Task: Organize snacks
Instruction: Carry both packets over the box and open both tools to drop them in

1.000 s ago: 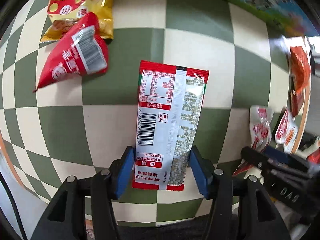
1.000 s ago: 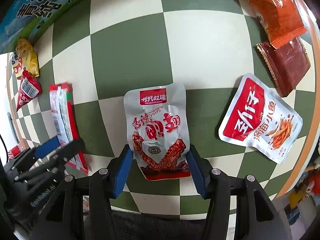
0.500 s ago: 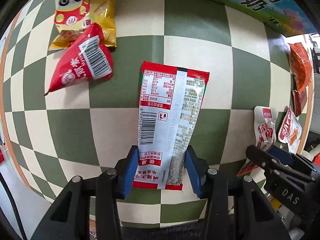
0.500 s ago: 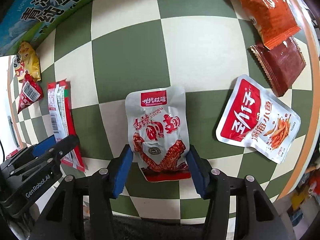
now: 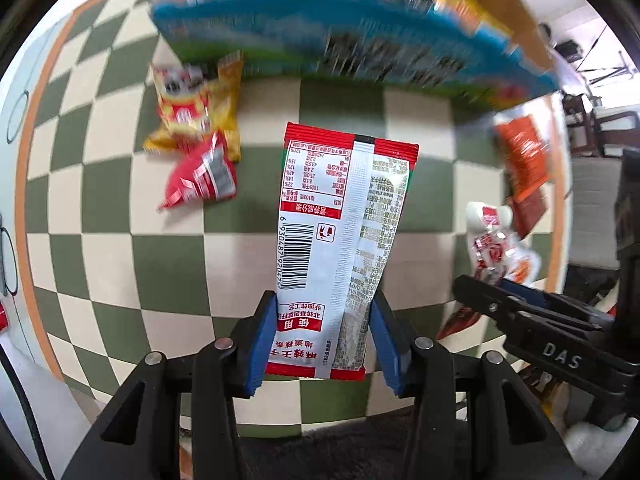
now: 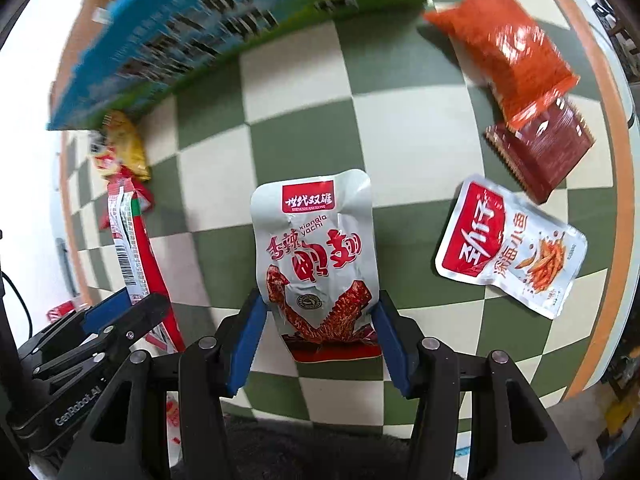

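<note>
Above the checkered table point(image 5: 100, 200):
Left gripper point(image 5: 322, 344): clamped on red-and-white packet point(image 5: 340, 240), lifted near table's middle.
Right gripper point(image 6: 316, 334): clamped on silver pouch point(image 6: 316, 256), likewise raised.

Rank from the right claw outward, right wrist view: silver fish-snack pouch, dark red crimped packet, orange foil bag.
1. Silver fish-snack pouch, right of the right claw.
2. Dark red crimped packet, farther up-right.
3. Orange foil bag, top right, farthest.
</note>
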Motion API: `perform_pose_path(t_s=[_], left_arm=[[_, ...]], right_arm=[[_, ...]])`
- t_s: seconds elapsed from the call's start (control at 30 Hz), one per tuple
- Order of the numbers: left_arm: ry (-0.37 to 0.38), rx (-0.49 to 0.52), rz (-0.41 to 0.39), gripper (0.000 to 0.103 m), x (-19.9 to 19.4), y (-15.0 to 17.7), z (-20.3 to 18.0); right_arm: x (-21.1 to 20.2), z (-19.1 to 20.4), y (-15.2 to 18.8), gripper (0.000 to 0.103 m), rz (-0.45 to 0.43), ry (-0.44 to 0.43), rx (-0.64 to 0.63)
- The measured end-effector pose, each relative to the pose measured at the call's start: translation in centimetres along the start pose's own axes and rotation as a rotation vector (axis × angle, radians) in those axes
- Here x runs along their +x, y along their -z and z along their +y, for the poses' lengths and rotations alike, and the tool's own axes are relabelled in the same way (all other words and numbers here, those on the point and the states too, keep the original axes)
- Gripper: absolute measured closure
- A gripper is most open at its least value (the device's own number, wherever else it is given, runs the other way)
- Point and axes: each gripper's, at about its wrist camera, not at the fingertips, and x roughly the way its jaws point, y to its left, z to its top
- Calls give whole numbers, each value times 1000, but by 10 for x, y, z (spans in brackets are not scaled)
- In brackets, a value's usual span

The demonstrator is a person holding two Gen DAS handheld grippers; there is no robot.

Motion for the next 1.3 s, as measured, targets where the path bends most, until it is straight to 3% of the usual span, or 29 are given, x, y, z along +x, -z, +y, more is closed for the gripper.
perform_pose_path(t_s=[0.3, 0.43, 0.63, 0.97, 1.3], left_arm=[[83, 37, -152, 60, -98, -32, -17], [93, 49, -178, 60, -114, -57, -24], [67, 40, -194, 60, -126, -115, -19], [-29, -6, -114, 60, -105, -223, 7], [-105, -22, -12, 59, -67, -283, 24]], right_arm=[[-87, 11, -11, 46, -118, -98, -41], [-130, 21, -29, 46, -176, -148, -54], [-170, 40, -79, 46, -253, -148, -73], [-156, 65, -163, 46, -216, -101, -79], [-117, 71, -214, 46, -139, -67, -22]])
